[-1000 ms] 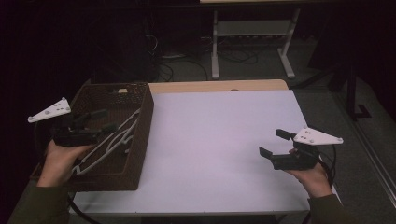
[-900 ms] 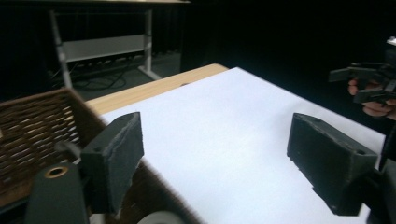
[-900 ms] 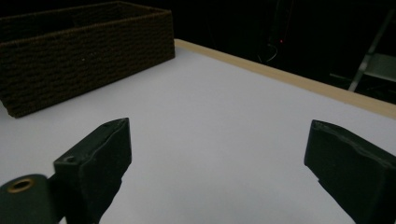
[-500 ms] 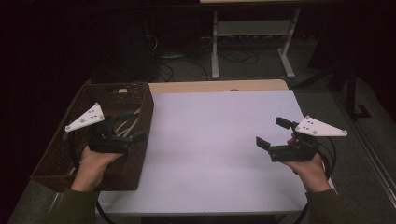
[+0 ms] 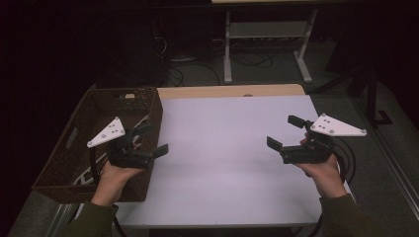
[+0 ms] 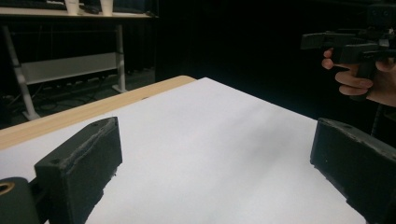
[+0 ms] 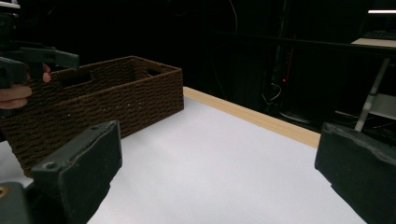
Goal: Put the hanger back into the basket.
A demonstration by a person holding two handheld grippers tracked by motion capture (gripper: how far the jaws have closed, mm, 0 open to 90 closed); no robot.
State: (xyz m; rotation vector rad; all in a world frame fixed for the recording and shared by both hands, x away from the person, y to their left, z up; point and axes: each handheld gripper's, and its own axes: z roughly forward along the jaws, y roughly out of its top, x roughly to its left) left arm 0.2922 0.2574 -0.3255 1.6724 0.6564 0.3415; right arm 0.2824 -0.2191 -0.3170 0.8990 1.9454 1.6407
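My left gripper (image 5: 153,138) hovers at the right wall of a brown woven basket (image 5: 69,148), pointing out over the white table top (image 5: 222,168). Its jaws have just been opening and stand wide apart with nothing between them (image 6: 217,179). My right gripper (image 5: 285,132) is held above the table's right side, facing left. Its jaws have also just been opening and are wide and empty (image 7: 217,182). Each gripper sees the other: the right gripper (image 6: 345,44) far off, the left gripper (image 7: 28,58) in front of the basket (image 7: 112,100).
Pale wire-like items (image 5: 142,121) lie inside the basket at the table's left end. A wooden strip (image 5: 222,91) runs along the table's far edge. Beyond it on the dark floor are a white metal stand (image 5: 267,34) and cables.
My left hand has moved right from over the basket to its right wall, jaws spreading. My right gripper has risen a little and its jaws have spread.
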